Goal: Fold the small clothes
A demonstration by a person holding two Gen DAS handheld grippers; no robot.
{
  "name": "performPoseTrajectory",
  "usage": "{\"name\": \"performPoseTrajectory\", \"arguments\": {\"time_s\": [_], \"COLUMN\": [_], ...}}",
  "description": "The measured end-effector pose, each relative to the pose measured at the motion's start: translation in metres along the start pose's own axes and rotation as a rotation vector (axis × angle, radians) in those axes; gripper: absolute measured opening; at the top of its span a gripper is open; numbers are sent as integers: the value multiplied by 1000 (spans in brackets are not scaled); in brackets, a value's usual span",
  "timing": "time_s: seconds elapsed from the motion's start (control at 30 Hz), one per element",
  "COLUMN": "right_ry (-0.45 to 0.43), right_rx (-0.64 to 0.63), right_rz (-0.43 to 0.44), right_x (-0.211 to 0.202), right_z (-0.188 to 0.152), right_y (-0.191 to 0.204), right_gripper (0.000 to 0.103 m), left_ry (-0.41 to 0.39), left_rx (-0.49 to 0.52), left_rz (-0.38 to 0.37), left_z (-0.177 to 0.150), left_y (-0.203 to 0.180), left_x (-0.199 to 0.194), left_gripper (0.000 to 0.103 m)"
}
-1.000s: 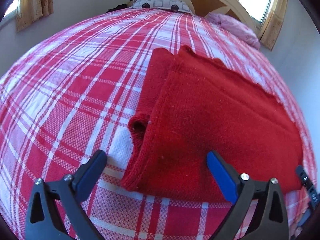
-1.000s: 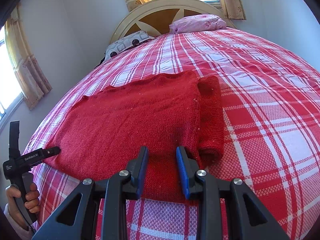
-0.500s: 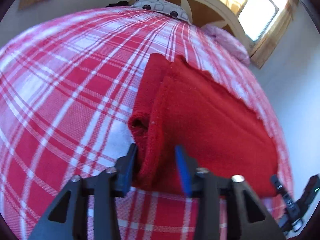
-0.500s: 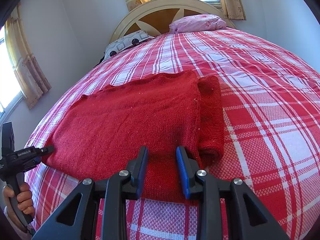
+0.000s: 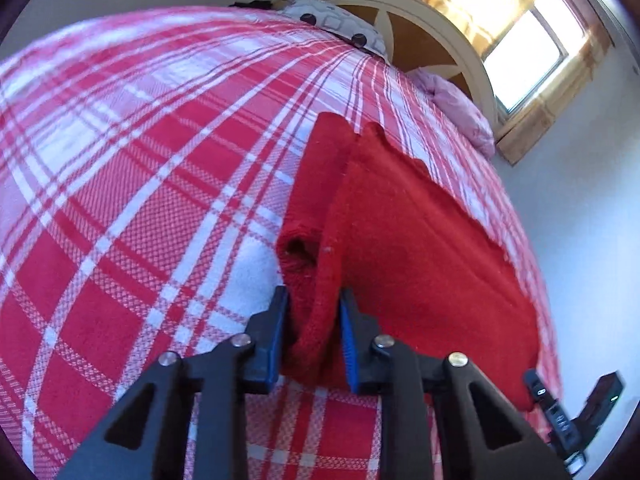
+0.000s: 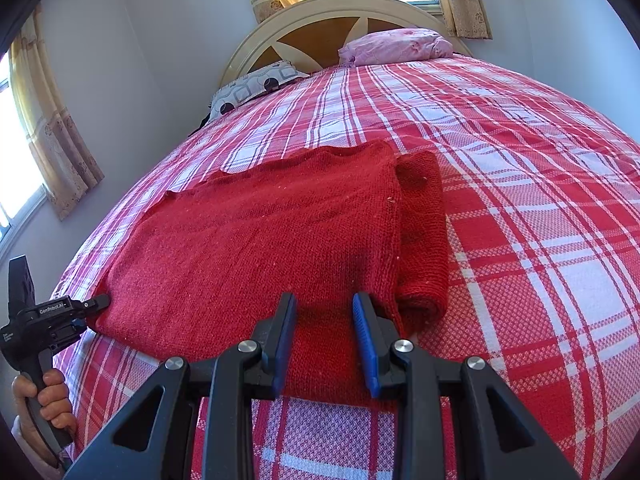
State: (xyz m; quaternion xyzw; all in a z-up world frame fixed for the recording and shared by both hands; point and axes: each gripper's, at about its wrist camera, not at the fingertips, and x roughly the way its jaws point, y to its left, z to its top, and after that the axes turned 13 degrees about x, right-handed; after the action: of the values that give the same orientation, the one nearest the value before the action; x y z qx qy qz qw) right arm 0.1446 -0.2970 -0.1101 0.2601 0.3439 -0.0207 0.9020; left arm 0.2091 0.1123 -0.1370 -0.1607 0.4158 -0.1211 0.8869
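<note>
Left wrist view: the near corner of the red sweater [image 5: 420, 264], spread on the plaid bed [image 5: 140, 240], has just been closed on and is pinched by the left gripper [image 5: 312, 340]. Right wrist view: the near hem is clamped by the right gripper [image 6: 325, 340]. Soft, floppy knit, so it's probably best lifted by both corners.

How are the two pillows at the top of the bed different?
The pink pillow is plain pale pink; the patterned pillow is grey-white with black dots and squares. The pink pillow lies on the right in the right wrist view, the patterned pillow on the left. Both rest against the headboard.
</note>
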Motion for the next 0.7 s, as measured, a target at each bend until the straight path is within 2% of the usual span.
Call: {"name": "performPoseTrajectory", "arguments": {"time_s": [0.07, 0.27, 0.3, 0.33, 0.4, 0.5, 0.57, 0.63, 0.67, 0.7], "right_ry": [-1, -3, -8, -25, -79, -131, -102, -37, -11, 24], "right_rx": [1, 5, 10, 22, 49, 67, 49, -6, -31, -59], "right_rz": [0, 4, 10, 20, 13, 7, 49, 97, 120, 155], "right_x": [0, -1, -2, -7, -19, -36, -37, -30, -25, -16], "right_z": [0, 0, 1, 1, 2, 7, 14, 23, 26, 31], "right_y": [0, -1, -2, -4, -8, -2, 13, 38, 50, 67], "right_gripper": [31, 31, 31, 31, 31, 31, 31, 31, 33, 42], "left_ry": [6, 2, -2, -5, -20, -62, -75, -89, -101, -112], "left_rx": [-3, 63, 51, 40, 13, 42, 36, 23, 18, 16], "left_rz": [-6, 71, 63, 51, 0, -16, -35, -56, -66, -78], "left_z": [1, 0, 0, 0, 0, -2, -1, 0, 0, -1], "left_y": [2, -13, -11, -8, -1, -1, -1, -1, 0, 0], "left_x": [1, 1, 0, -1, -6, -13, -13, -13, -14, -16], "left_gripper": [22, 22, 21, 16, 14, 14, 14, 14, 14, 14]}}
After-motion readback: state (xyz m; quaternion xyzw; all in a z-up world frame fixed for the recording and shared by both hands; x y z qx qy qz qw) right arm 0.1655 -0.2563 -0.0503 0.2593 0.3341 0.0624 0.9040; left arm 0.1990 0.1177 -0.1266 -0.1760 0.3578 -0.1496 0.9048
